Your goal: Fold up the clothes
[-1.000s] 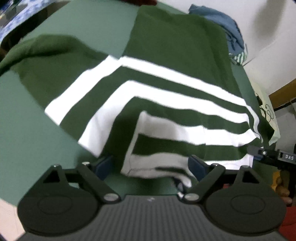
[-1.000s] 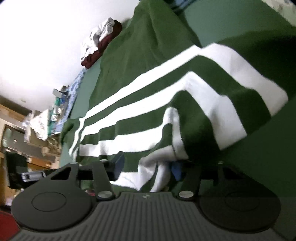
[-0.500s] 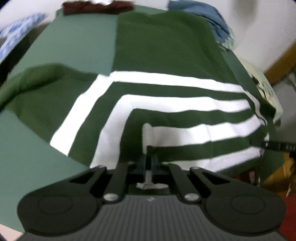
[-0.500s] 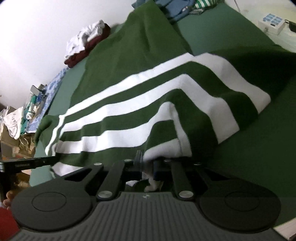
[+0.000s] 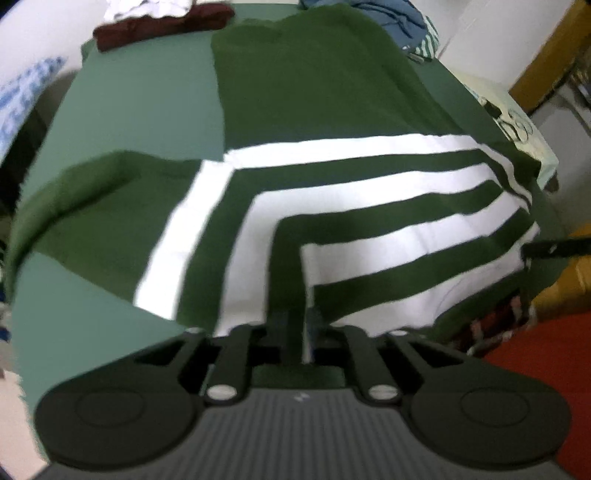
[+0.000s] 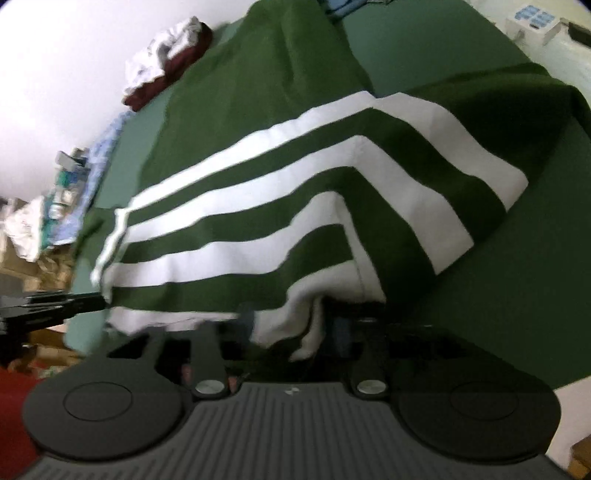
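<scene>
A dark green sweater with white stripes (image 5: 332, 110) lies spread over the green-covered table (image 5: 140, 103), one sleeve folded across its body. My left gripper (image 5: 295, 328) grips the near hem; its jaws stand narrow and are opening, with cloth filling the gap. In the right wrist view the same sweater (image 6: 258, 110) runs down to my right gripper (image 6: 293, 328), whose jaws are opening wide. Its blue pads (image 6: 247, 321) stand apart from the white hem hanging loosely between them. Each wrist view shows the other gripper as a black bar at the table's edge.
A maroon and white clothes pile (image 5: 162, 18) sits at the far table edge, with blue clothes (image 5: 388, 18) beside it. A printed white cloth (image 5: 517, 122) lies past the right edge. Red floor (image 5: 554, 369) shows below. A white box (image 6: 532, 18) rests beyond the table.
Both grippers closed on the near hem from open. The right one has since spread wide again, leaving the hem loose. The left one stays narrow on the cloth and has risen slightly.
</scene>
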A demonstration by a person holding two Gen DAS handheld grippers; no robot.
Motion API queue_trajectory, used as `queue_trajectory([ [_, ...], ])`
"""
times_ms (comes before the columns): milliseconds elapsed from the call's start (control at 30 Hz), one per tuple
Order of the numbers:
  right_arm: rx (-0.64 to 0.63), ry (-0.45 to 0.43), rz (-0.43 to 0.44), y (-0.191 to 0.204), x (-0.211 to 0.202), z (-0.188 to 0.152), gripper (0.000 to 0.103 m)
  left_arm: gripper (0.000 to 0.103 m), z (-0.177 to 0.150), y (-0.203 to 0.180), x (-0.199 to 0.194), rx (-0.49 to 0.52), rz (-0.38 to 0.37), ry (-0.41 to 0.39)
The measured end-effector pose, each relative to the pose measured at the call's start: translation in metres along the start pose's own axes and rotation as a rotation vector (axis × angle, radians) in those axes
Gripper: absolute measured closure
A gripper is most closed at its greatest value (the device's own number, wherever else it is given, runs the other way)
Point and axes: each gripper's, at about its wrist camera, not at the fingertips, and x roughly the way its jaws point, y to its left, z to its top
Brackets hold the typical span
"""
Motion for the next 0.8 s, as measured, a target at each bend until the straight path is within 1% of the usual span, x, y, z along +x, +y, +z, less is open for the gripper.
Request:
queue_trajectory([
  [33, 0.006, -0.015, 0.009, -0.003, -0.007, 0.000, 0.050, 0.076, 0.002, 0.003, -0.006, 0.013, 0.006, -0.001],
  [67, 0.014, -0.034, 0.002, -0.006, -0.013, 0.001, 0.050, 0.075, 0.004, 0.007, -0.011, 0.025, 0.011, -0.003],
  [133, 0.049, -0.088, -0.044, -0.014, -0.023, 0.005, 0.050, 0.073, 0.011, 0.014, -0.029, 0.057, 0.010, -0.036],
  [167, 0.086, -0.125, -0.083, -0.020, -0.027, 0.006, 0.050, 0.071, 0.017, 0.015, -0.037, 0.069, 0.014, -0.079],
  [200, 0.135, -0.161, -0.120, -0.028, -0.031, 0.008, 0.050, 0.062, 0.023, 0.016, -0.045, 0.081, 0.018, -0.123],
  [233, 0.195, -0.199, -0.150, -0.038, -0.035, 0.010, 0.049, 0.052, 0.032, 0.014, -0.046, 0.083, 0.002, -0.164],
  [267, 0.269, -0.238, -0.173, -0.049, -0.038, 0.012, 0.049, 0.047, 0.042, 0.011, -0.046, 0.084, -0.016, -0.205],
  [300, 0.342, -0.277, -0.197, -0.059, -0.042, 0.013, 0.049, 0.039, 0.050, 0.002, -0.038, 0.086, -0.037, -0.220],
  [333, 0.399, -0.315, -0.209, -0.068, -0.045, 0.014, 0.047, 0.037, 0.058, -0.006, -0.030, 0.089, -0.058, -0.234],
  [367, 0.433, -0.354, -0.207, -0.074, -0.047, 0.015, 0.047, 0.035, 0.065, -0.015, -0.021, 0.091, -0.079, -0.247],
  [400, 0.450, -0.384, -0.222, -0.079, -0.048, 0.017, 0.045, 0.030, 0.070, -0.025, -0.007, 0.102, -0.100, -0.235],
  [467, 0.448, -0.422, -0.288, -0.087, -0.047, 0.021, 0.045, 0.030, 0.078, -0.046, 0.020, 0.133, -0.137, -0.207],
  [567, 0.488, -0.496, -0.340, -0.106, -0.053, 0.022, 0.045, 0.030, 0.084, -0.080, 0.055, 0.177, -0.138, -0.171],
  [600, 0.531, -0.517, -0.338, -0.116, -0.056, 0.021, 0.045, 0.030, 0.087, -0.090, 0.063, 0.189, -0.134, -0.155],
  [667, 0.690, -0.547, -0.284, -0.146, -0.066, 0.017, 0.043, 0.030, 0.091, -0.106, 0.073, 0.207, -0.135, -0.133],
  [700, 0.759, -0.556, -0.257, -0.160, -0.070, 0.017, 0.042, 0.028, 0.092, -0.116, 0.075, 0.223, -0.133, -0.129],
  [733, 0.814, -0.558, -0.232, -0.173, -0.073, 0.018, 0.041, 0.022, 0.094, -0.125, 0.078, 0.239, -0.131, -0.125],
  [800, 0.919, -0.553, -0.174, -0.198, -0.076, 0.021, 0.039, 0.014, 0.096, -0.144, 0.082, 0.276, -0.112, -0.130],
])
